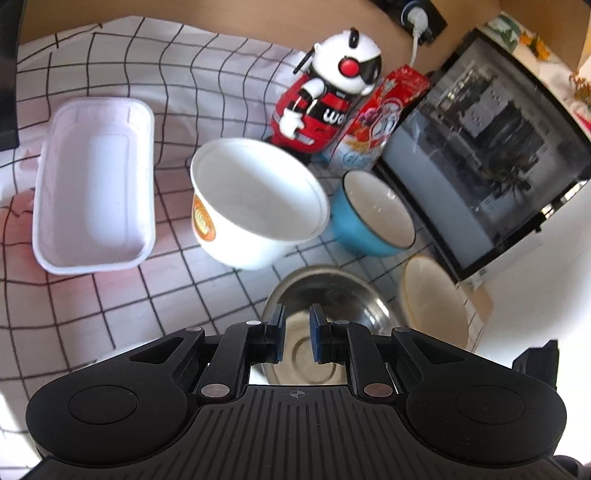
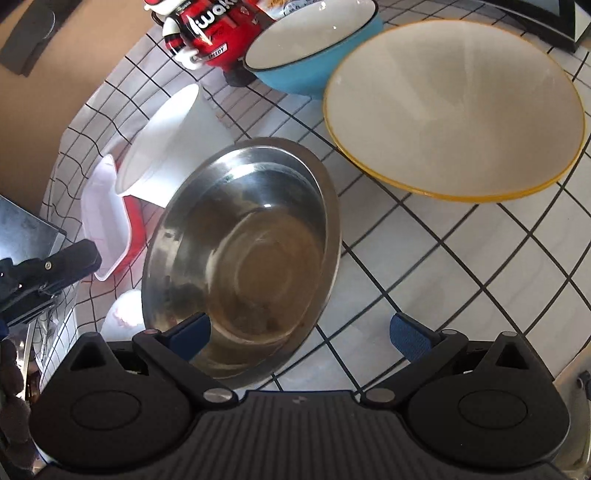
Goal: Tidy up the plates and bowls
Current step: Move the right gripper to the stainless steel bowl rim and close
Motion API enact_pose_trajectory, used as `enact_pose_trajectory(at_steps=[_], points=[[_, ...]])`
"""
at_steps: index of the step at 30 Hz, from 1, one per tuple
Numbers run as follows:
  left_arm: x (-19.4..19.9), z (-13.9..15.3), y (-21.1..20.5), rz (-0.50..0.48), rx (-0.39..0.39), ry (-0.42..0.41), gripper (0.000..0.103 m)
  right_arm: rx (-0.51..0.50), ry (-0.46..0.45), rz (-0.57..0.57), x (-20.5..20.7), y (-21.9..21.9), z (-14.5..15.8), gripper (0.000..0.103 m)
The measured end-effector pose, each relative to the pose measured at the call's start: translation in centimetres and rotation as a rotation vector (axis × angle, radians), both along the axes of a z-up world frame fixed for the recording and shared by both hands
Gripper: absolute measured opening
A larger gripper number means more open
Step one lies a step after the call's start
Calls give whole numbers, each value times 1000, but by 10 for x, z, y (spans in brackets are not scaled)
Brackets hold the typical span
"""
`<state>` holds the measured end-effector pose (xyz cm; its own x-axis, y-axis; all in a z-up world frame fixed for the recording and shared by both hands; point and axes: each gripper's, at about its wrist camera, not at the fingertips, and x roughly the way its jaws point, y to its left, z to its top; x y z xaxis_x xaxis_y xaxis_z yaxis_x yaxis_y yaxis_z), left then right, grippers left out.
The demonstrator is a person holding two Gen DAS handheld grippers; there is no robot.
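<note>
A steel bowl (image 1: 325, 295) (image 2: 243, 254) sits on the checked tablecloth. My left gripper (image 1: 297, 334) hovers over its near part with its blue pads a narrow gap apart, nothing between them. My right gripper (image 2: 301, 334) is wide open, its left pad over the steel bowl's near rim. A white paper bowl with an orange label (image 1: 258, 203) (image 2: 166, 144) stands behind the steel bowl. A blue bowl (image 1: 373, 214) (image 2: 314, 48) and a cream plate with a yellow rim (image 1: 432, 299) (image 2: 454, 107) stand to the right.
A white rectangular tray (image 1: 92, 184) (image 2: 103, 218) lies at the left. A red and white robot toy (image 1: 325, 96) (image 2: 207, 33) and a snack bag (image 1: 380, 122) stand at the back. A black oven (image 1: 487, 147) is at the right.
</note>
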<state>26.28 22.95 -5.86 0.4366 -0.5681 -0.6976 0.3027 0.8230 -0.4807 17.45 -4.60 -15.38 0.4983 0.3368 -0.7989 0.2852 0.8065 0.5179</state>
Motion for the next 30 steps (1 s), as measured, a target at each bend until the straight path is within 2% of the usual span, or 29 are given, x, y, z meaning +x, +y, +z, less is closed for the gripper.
enact_pose_trajectory(at_steps=[2, 6, 8, 12, 18, 21, 24, 27, 29, 30], points=[[2, -2, -1, -6, 11, -5, 15, -9, 7, 10, 1, 1, 0, 103], [6, -10, -7, -35, 97, -10, 15, -29, 11, 31, 3, 4, 0, 103], [8, -13, -6, -57, 103, -6, 15, -46, 8, 47, 3, 7, 0, 103], [13, -12, -6, -86, 95, -16, 15, -140, 8, 131, 6, 20, 1, 103], [22, -12, -16, -135, 140, -42, 16, -104, 12, 90, 7, 12, -2, 103], [30, -15, -25, -150, 160, -44, 16, -109, 30, 141, 13, 12, -2, 103], [37, -19, -34, -158, 186, -54, 16, -57, -9, 110, 12, 4, 2, 95], [44, -26, -43, -155, 226, -45, 16, -143, -81, 55, 9, 2, 14, 92], [46, -32, -51, -184, 233, -25, 16, -177, -99, 60, 11, 5, 16, 83], [46, -35, -55, -195, 242, -19, 22, -175, -98, 69, 13, 6, 14, 75]])
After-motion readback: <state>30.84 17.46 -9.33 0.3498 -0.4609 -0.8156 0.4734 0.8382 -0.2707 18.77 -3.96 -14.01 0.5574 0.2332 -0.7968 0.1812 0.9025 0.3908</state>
